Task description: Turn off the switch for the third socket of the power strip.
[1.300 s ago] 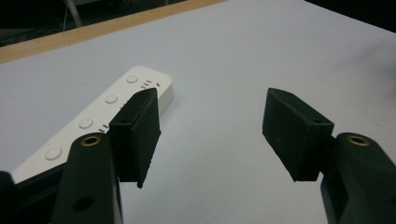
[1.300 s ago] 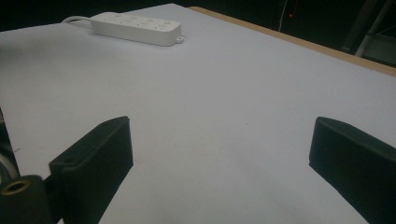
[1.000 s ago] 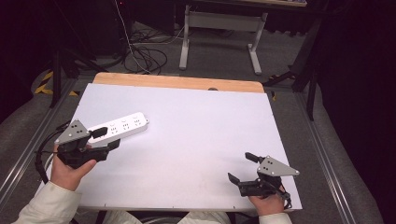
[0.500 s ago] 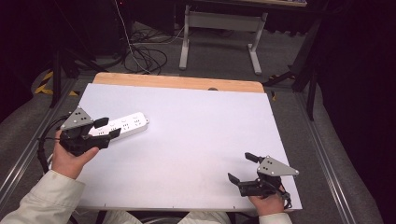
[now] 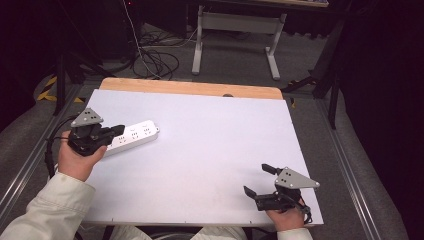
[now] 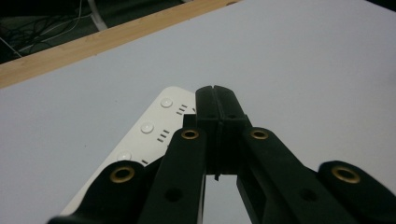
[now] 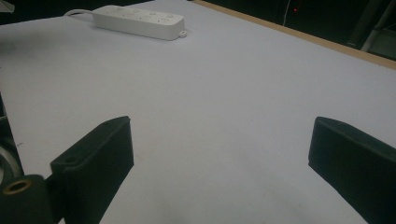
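A white power strip (image 5: 136, 135) lies on the left part of the white table (image 5: 210, 145), its cord end under my left hand. My left gripper (image 5: 118, 130) hovers over the strip's near end. In the left gripper view my left gripper (image 6: 216, 99) has its jaws pressed together with nothing between them, above the power strip (image 6: 152, 128) and its sockets. My right gripper (image 5: 258, 180) rests at the table's near right corner, open and holding nothing. In the right gripper view my right gripper (image 7: 219, 140) has its jaws wide apart, with the power strip (image 7: 139, 19) far off.
The table has a wooden strip (image 5: 190, 88) along its far edge. Beyond it on the floor are loose cables (image 5: 155, 57) and a grey metal stand (image 5: 235, 30). Metal rails run along both sides of the table.
My left hand and gripper have moved away from the person and slightly left, over the strip's near end. The strip has barely shifted. The right gripper has stayed still.
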Available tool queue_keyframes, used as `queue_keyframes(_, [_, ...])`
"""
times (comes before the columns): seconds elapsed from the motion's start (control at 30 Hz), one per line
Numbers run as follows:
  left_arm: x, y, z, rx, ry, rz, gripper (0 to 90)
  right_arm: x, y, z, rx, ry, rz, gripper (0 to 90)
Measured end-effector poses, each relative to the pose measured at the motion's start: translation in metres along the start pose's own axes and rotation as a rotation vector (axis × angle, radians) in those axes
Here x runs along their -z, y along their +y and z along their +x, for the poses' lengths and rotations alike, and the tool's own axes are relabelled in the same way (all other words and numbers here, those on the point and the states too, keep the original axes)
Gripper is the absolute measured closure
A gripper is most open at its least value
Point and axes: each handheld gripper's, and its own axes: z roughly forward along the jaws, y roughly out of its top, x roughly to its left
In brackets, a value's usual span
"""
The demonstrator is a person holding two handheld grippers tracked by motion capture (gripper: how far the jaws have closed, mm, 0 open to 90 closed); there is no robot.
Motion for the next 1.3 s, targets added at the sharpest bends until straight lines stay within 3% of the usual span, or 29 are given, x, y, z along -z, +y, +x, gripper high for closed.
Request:
queue_keyframes(0.23, [-0.024,0.0,0.019,0.058,0.0,0.031,90.0,0.0,-0.001,-0.001,-0.013,0.008,-0.002,7.2])
queue_keyframes(0.37, [-0.039,-0.003,0.03,0.066,0.015,0.05,90.0,-0.001,-0.002,-0.002,-0.021,0.017,0.006,7.5])
queue_keyframes(0.53, [-0.051,-0.003,0.037,0.084,0.004,0.036,90.0,-0.002,-0.002,-0.002,-0.021,0.019,0.007,7.5])
queue_keyframes(0.6, [-0.055,-0.004,0.039,0.102,0.011,0.044,90.0,-0.002,-0.002,-0.002,-0.019,0.02,0.008,7.5])
queue_keyframes(0.63, [-0.059,-0.005,0.042,0.137,0.005,0.055,90.0,-0.002,-0.002,-0.002,-0.022,0.021,0.007,7.6])
queue_keyframes(0.9, [-0.073,-0.007,0.048,0.189,0.002,0.058,90.0,-0.002,-0.002,-0.002,-0.024,0.027,0.008,7.9])
queue_keyframes(1.0, [-0.079,-0.008,0.05,0.193,0.011,0.071,90.0,-0.002,-0.002,-0.002,-0.026,0.029,0.006,8.0])
queue_keyframes(1.1, [-0.085,-0.01,0.051,0.187,0.064,0.101,90.0,-0.002,-0.002,-0.002,-0.026,0.031,0.006,8.0])
queue_keyframes(1.2, [-0.088,-0.011,0.053,0.186,0.084,0.119,90.0,-0.002,-0.002,-0.002,-0.022,0.03,0.009,8.0])
queue_keyframes(1.3, [-0.091,-0.012,0.053,0.163,0.097,0.126,90.0,-0.002,-0.001,-0.002,-0.023,0.029,0.005,8.1])
